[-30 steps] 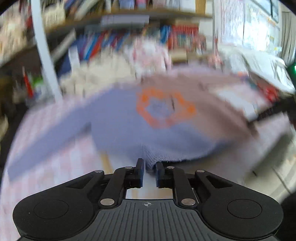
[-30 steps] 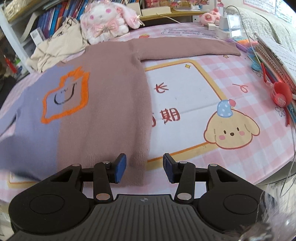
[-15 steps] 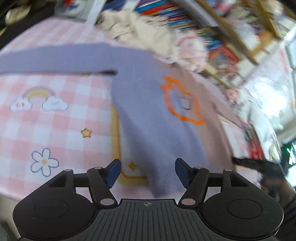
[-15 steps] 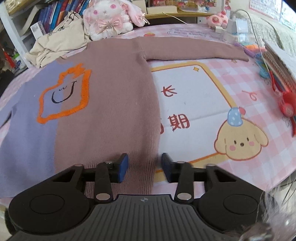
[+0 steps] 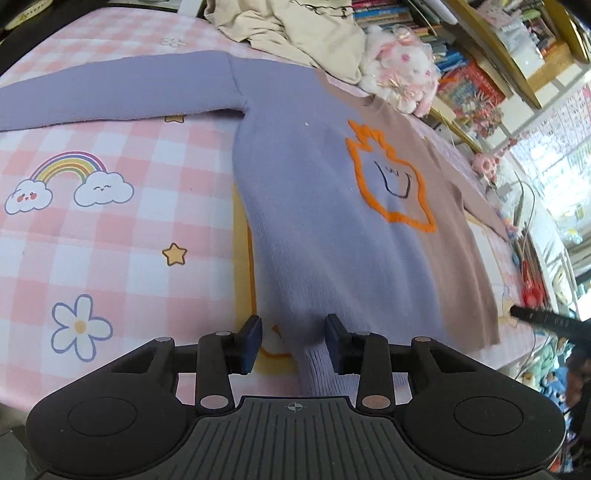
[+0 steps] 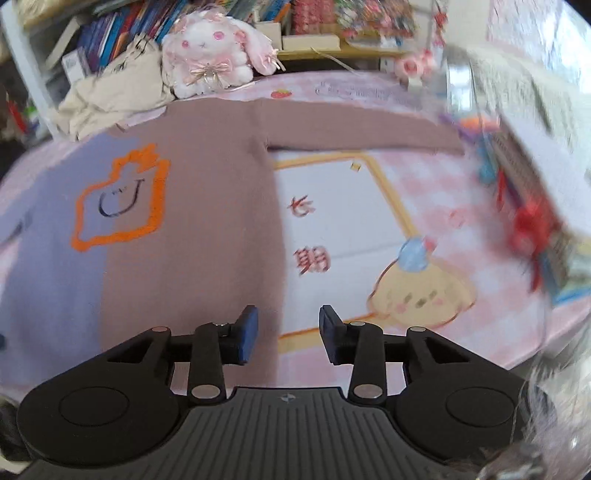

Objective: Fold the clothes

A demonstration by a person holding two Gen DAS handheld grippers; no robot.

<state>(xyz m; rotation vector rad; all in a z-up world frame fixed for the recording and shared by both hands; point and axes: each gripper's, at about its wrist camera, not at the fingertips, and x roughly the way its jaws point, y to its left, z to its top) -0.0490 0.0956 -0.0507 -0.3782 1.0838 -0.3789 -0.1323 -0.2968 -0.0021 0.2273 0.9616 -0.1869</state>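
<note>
Left hand-held gripper [image 5: 293,343]: nearest the camera, at the near edge of the tabletop; jaws partly spread and closing, with the sweater's lilac hem corner lying between them, against the right pad and clear of the left one.
Right hand-held gripper [image 6: 289,334]: over the sweater's near right edge; jaws partly spread and opening; the brown hem edge sits by the left pad, with bare cloth under the gap. The picture is blurred, so contact cannot be told.
Sweater [image 5: 325,206]: spread flat, front up, on the tabletop, hem near, neck far. Its left half is lilac and its right half is dusty brown, with an orange-outlined face patch [image 5: 391,181] across the seam on the chest.
Left sleeve [image 5: 122,92]: lilac, stretched straight out to the left.
Right sleeve [image 6: 362,127]: brown, stretched straight out to the right at the far side.
Tabletop [image 5: 122,236]: covered in pink-and-white check cloth printed with a rainbow, clouds, a star and a flower on the left, and a yellow-framed panel with red characters and a cartoon puppy [image 6: 421,291] on the right.
Right edge clutter: red and blue items, too blurred to name.
Cream garment [image 5: 295,29]: crumpled in a heap just past the sweater's neck.
Plush rabbit [image 6: 210,55]: white and pink, just right of the cream heap.
Bookshelves [image 5: 476,62]: behind the tabletop, packed with books.
</note>
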